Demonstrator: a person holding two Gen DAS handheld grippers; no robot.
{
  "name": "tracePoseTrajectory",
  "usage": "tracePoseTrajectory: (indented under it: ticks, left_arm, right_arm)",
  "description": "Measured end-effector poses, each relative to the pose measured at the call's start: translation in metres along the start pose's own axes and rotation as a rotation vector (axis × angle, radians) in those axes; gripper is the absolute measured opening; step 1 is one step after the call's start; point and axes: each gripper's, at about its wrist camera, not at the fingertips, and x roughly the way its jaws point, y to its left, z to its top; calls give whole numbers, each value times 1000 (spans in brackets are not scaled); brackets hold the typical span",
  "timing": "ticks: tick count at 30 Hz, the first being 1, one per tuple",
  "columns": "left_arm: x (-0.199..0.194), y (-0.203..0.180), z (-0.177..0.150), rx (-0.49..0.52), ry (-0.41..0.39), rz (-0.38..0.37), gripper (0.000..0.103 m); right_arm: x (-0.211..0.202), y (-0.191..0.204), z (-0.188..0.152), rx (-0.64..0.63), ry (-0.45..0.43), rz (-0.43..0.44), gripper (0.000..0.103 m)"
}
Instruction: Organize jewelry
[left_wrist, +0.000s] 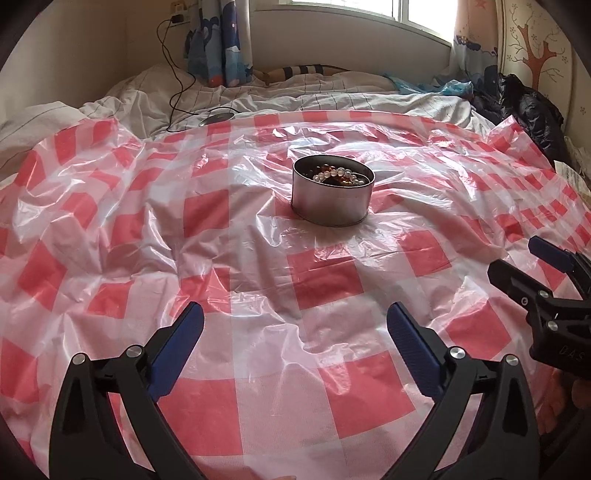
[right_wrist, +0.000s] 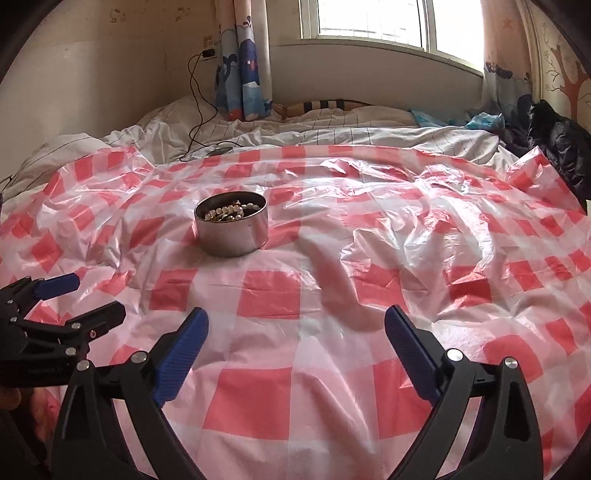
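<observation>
A round metal tin (left_wrist: 332, 201) stands upright on a red-and-white checked plastic sheet (left_wrist: 110, 236) spread over a bed. Inside it lie bead strings (left_wrist: 341, 175), pearly white and amber. My left gripper (left_wrist: 295, 310) hovers over the sheet on the near side of the tin, open, nothing between its blue pads. In the right wrist view the tin (right_wrist: 231, 232) sits further off to the left, with beads (right_wrist: 227, 212) showing inside. My right gripper (right_wrist: 295, 314) is open and holds nothing. Each gripper shows at the other view's edge: the right gripper (left_wrist: 524, 264) and the left gripper (right_wrist: 98, 295).
Rumpled white striped bedding (left_wrist: 258, 96) lies beyond the sheet. A black cable (left_wrist: 177, 85) runs from a wall socket to a small round device (left_wrist: 218, 117). A dark jacket (left_wrist: 528, 107) is heaped at the right, beside a blue patterned curtain (left_wrist: 221, 44) and the window.
</observation>
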Motion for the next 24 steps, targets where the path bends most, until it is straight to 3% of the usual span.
tracePoseTrajectory:
  ticks: [3, 11, 24]
  left_arm:
    - [1, -1, 3, 16, -10, 26, 95]
    - [-3, 7, 10, -17, -47, 66, 95]
    - [0, 6, 10, -10, -42, 58, 95]
  right_arm:
    - [4, 5, 2, -10, -24, -26, 95]
    - [19, -2, 1, 42, 17, -9, 95]
    - [17, -2, 1, 45, 15, 5, 95]
